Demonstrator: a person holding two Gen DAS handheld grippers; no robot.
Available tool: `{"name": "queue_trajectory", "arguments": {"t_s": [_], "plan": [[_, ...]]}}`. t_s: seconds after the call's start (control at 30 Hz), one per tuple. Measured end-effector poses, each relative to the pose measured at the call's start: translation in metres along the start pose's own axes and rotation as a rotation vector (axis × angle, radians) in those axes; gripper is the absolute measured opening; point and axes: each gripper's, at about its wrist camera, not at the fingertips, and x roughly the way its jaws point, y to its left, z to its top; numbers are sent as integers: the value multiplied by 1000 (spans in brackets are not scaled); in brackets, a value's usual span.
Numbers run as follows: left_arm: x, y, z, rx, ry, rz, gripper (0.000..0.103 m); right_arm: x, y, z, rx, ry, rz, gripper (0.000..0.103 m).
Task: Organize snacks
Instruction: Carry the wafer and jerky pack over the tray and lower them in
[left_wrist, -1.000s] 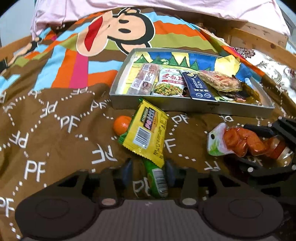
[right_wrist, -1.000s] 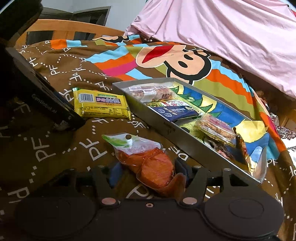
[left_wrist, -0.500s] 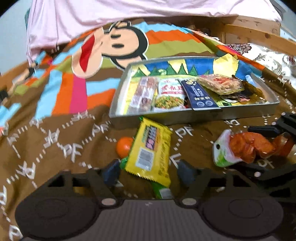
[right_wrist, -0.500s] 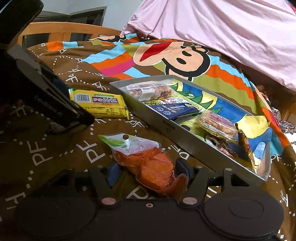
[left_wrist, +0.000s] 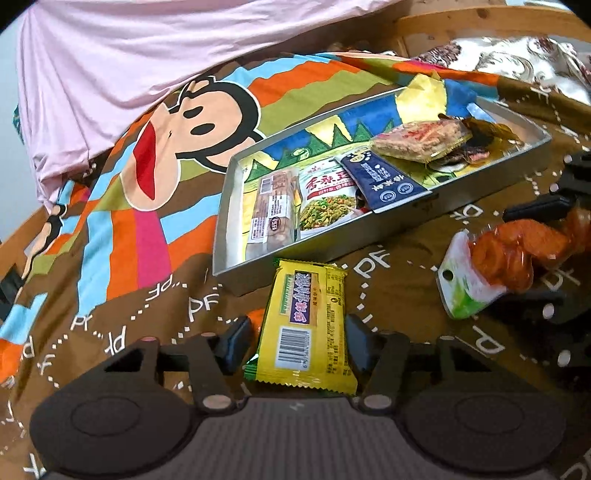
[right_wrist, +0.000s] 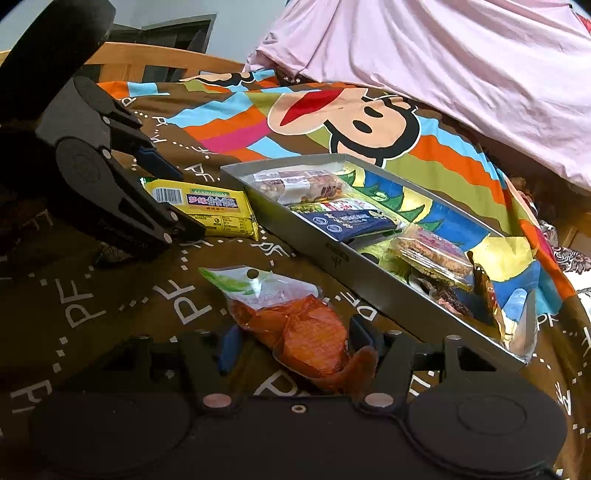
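Bed, brown cartoon bedspread (left_wrist: 110, 258). Metal tray (left_wrist: 332, 254) lies on it, angled, partly filled.

Progress, as I judge it: more than half done. In the tray, counted from the left wrist view: one nut bar in clear wrap (left_wrist: 273, 214), one green-and-white noodle packet (left_wrist: 327, 201), one navy sachet (left_wrist: 384, 181), one clear-wrapped cracker block (left_wrist: 421, 142), and darker wrappers under and behind that block, number unclear. So four certain, perhaps two more.

Still outside the tray: one yellow snack packet (left_wrist: 308, 325), one orange pouch with green header (right_wrist: 295, 325), one small orange round thing (left_wrist: 255, 317) peeking beside the yellow packet, and a green wrapper edge (left_wrist: 253, 369) under it, mostly hidden. Three or four items left.

Left gripper (left_wrist: 295, 341): jaws spread fairly wide, straddling the yellow snack packet near its barcode end; small gaps show on both sides, so not yet pinched. The packet lies flat just beside the tray's near wall.

Right gripper (right_wrist: 293, 343): jaws either side of the orange pouch, close to its bulging lower part. Whether they press it I cannot tell. The pouch lies near the tray's long wall, not touching.
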Motion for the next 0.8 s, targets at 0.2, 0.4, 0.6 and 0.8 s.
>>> {"name": "queue_trajectory", "arguments": {"t_s": [0.2, 0.4, 0.6, 0.8], "plan": [[-8, 5, -1, -18, 15, -42, 52, -2, 3, 0, -19, -12, -15, 57], [-27, 11, -13, -68, 31, -107, 52, -4, 7, 0, -40, -23, -37, 57], [-35, 46, -24, -378, 73, -335, 52, -5, 12, 2, -77, -38, -64, 56], [-26, 63, -30, -546, 70, -409, 51, -5, 25, 6, -199, -47, -127, 56]]}}
